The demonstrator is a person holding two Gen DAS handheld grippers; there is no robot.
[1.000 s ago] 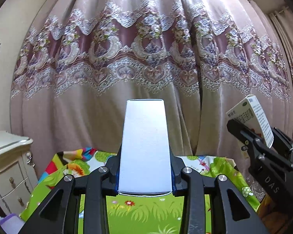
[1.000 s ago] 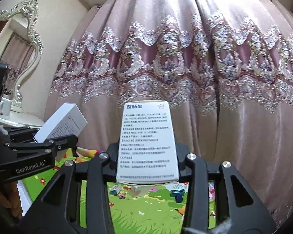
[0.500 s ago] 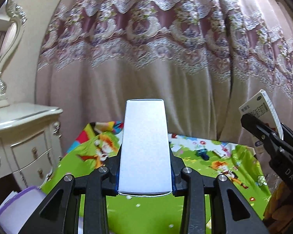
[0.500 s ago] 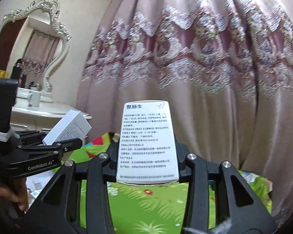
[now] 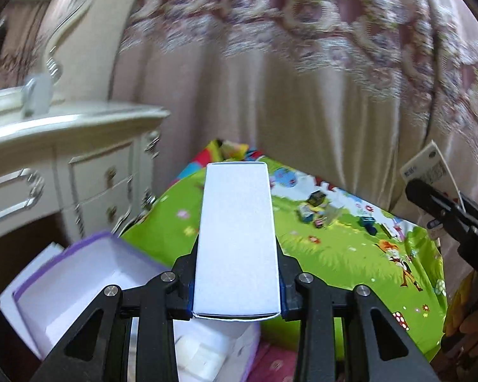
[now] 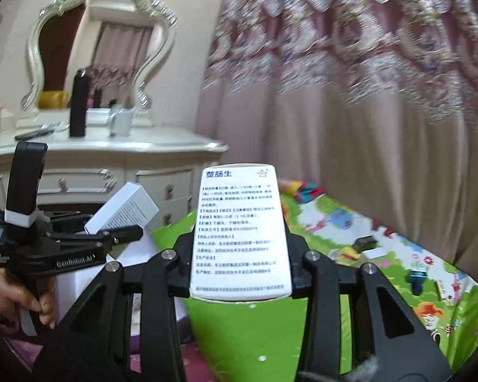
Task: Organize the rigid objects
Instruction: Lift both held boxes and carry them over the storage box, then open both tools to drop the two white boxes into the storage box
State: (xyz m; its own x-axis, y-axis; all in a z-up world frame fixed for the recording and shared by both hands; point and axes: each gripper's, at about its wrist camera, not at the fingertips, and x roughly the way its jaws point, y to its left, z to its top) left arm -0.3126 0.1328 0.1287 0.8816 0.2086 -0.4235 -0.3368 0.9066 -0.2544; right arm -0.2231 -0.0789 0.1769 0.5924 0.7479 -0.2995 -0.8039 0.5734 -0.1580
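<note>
My left gripper (image 5: 235,286) is shut on a plain white box (image 5: 235,238) that stands up between its fingers. It hangs over the near left corner of a green cartoon play mat (image 5: 350,254), just above an open white carton with a purple rim (image 5: 79,273). My right gripper (image 6: 240,270) is shut on a white medicine box (image 6: 240,232) printed with blue text. In the right wrist view the left gripper (image 6: 133,232) shows at the left with its white box (image 6: 124,207), gripped by a hand (image 6: 25,299). The right gripper (image 5: 417,187) shows at the right edge of the left wrist view.
A cream dresser (image 6: 111,149) with drawers stands at the left, bearing a mirror (image 6: 95,31), a black bottle (image 6: 78,102) and a mug (image 6: 121,121). Several small boxes (image 6: 366,245) lie at the mat's far side. A pink lace curtain (image 5: 302,79) hangs behind.
Both views have swung left and tipped down. The dresser and the purple-rimmed carton have come into view. Each gripper still clamps its box.
</note>
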